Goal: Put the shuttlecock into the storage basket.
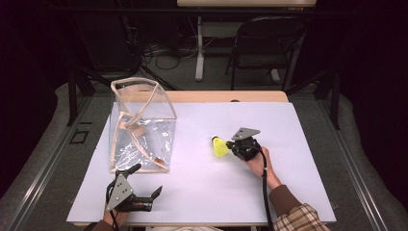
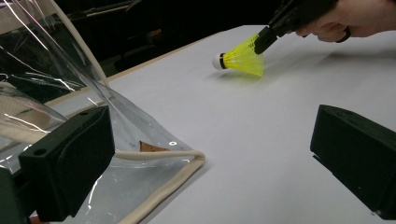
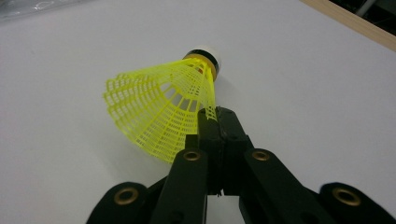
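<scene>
Item 1: shuttlecock (image 1: pixel 220 147), yellow plastic mesh skirt, white cork tip with a dark band. It lies on the white counter (image 1: pixel 202 192), right of centre, tip pointing away from the right gripper. In the left gripper view the shuttlecock (image 2: pixel 240 58) rests low on the surface, its skirt edge touching or almost touching it; which one cannot be told. In the right gripper view the shuttlecock (image 3: pixel 163 100) has its skirt rim caught between the jaws.

Item 2: right gripper (image 1: pixel 234 147), black, grey three-cornered plate on top, held by a hand (image 1: pixel 257 161) in a plaid sleeve. Jaws closed together, pinching the skirt edge of the shuttlecock. In its own view the right gripper (image 3: pixel 215 120) shows both jaws pressed flat together on the mesh.

Item 3: left gripper (image 1: pixel 146 180), near the front-left edge of the counter. Jaws spread wide, holding nothing; one jaw sits just beside the bag's corner.

Item 4: clear plastic bag (image 1: pixel 142 127) with cream trim and handles, standing upright on the left of the counter, well apart from the shuttlecock. A small brown tag shows inside it.
</scene>
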The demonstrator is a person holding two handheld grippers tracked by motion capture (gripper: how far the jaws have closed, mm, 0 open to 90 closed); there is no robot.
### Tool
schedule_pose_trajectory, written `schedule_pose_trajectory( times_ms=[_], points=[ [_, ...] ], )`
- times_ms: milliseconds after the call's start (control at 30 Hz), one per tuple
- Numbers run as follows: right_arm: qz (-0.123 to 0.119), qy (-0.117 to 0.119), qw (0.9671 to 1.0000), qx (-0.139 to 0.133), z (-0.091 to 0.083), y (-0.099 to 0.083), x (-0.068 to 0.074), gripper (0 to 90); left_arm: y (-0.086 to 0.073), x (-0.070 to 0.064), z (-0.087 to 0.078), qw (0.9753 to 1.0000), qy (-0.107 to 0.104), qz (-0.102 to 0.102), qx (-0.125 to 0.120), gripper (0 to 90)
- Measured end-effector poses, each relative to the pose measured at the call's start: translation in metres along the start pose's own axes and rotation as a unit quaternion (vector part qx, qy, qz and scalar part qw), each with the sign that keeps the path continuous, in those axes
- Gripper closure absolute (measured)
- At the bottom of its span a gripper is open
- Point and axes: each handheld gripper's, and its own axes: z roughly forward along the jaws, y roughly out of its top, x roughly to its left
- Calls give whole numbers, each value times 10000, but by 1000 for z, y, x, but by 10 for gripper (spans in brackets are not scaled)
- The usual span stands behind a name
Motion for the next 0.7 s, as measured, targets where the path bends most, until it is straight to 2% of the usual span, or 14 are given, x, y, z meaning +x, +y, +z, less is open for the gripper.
schedule_pose_trajectory(
  times_ms=[400,700],
  points=[
    [178,13,9998,-132,-11,5,-4,900,0,1,0,10000,-8,-1,7,0],
    [209,11,9996,-182,-16,8,-5,900,0,1,0,10000,-2,3,10,0]
  ],
)
